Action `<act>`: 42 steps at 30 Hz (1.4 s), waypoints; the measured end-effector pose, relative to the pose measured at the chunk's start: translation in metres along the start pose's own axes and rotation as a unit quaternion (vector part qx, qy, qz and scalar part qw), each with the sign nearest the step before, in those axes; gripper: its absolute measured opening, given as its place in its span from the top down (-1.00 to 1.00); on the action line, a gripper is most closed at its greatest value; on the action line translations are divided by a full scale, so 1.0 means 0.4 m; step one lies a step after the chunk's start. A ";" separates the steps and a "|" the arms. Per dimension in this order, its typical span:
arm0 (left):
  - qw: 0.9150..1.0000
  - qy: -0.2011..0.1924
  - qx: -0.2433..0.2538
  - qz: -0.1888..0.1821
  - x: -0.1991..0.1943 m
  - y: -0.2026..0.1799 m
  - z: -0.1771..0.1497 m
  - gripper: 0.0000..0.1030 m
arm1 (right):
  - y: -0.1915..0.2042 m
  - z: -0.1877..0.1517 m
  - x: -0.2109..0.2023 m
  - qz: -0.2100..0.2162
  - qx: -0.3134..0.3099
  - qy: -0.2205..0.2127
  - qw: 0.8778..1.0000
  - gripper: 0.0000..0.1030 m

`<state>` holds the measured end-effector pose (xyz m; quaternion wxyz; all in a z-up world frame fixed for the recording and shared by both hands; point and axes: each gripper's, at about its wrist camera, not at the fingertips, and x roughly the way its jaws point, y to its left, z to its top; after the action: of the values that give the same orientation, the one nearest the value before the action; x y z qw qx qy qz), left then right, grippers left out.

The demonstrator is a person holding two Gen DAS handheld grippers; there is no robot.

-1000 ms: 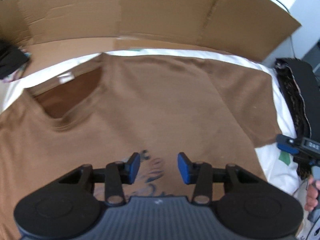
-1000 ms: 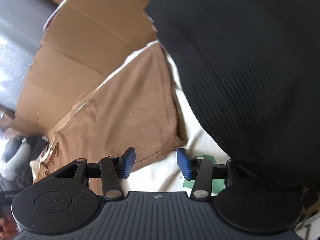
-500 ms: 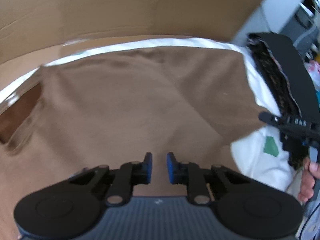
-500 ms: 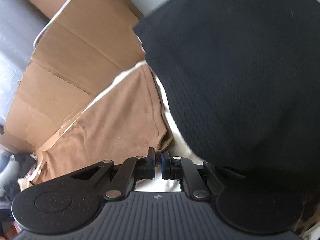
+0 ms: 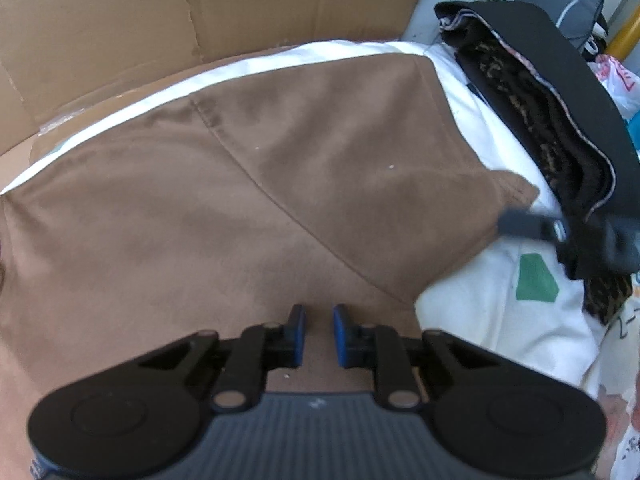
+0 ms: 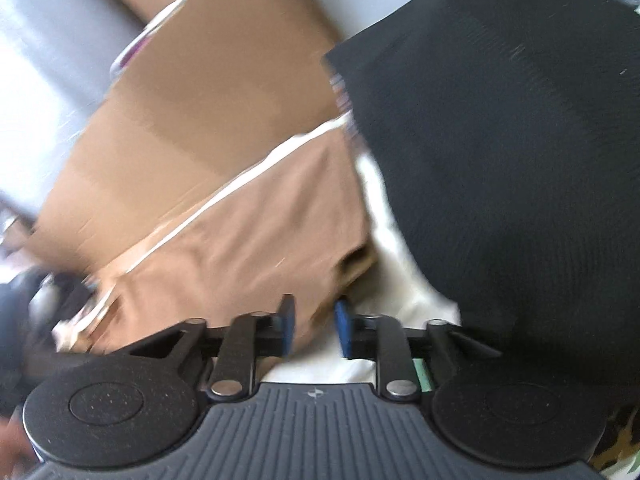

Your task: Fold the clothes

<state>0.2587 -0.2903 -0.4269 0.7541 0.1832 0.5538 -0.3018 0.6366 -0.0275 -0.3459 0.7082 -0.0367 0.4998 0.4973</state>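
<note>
Hovering low over the brown shirt point(image 5: 248, 200), the left tongs point(image 5: 318, 336) stand narrowly parted, with cloth showing in the gap; whether it is pinched cannot be told. The right tongs point(image 6: 314, 330), narrowly parted, straddle the sleeve edge point(image 6: 352, 264). The shirt lies on a white sheet point(image 5: 492, 320); a black clothes pile point(image 6: 500, 140) crowds its right side, with cardboard point(image 5: 200, 12) behind.
</note>
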 end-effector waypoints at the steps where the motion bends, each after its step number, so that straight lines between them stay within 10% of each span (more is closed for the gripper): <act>1: 1.000 0.001 0.001 -0.001 0.001 0.002 0.001 0.65 | -0.001 -0.010 0.003 0.019 -0.004 0.014 1.000 0.53; 25: 1.000 0.014 0.000 -0.002 0.020 -0.003 0.008 0.74 | -0.063 -0.122 0.130 0.222 0.100 0.202 0.949 0.38; 27: 1.000 0.013 0.010 -0.001 0.018 -0.004 0.007 0.74 | -0.048 -0.134 0.135 0.205 0.080 0.204 0.954 1.00; 42: 0.998 0.002 -0.012 0.056 -0.138 0.102 -0.050 0.74 | -0.067 -0.116 -0.011 0.104 0.063 0.147 0.982 0.95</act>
<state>0.2597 -0.2336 -0.3836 0.7709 0.2057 0.5476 -0.2519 0.6252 -0.0694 -0.3777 0.5720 -0.0127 0.6300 0.5251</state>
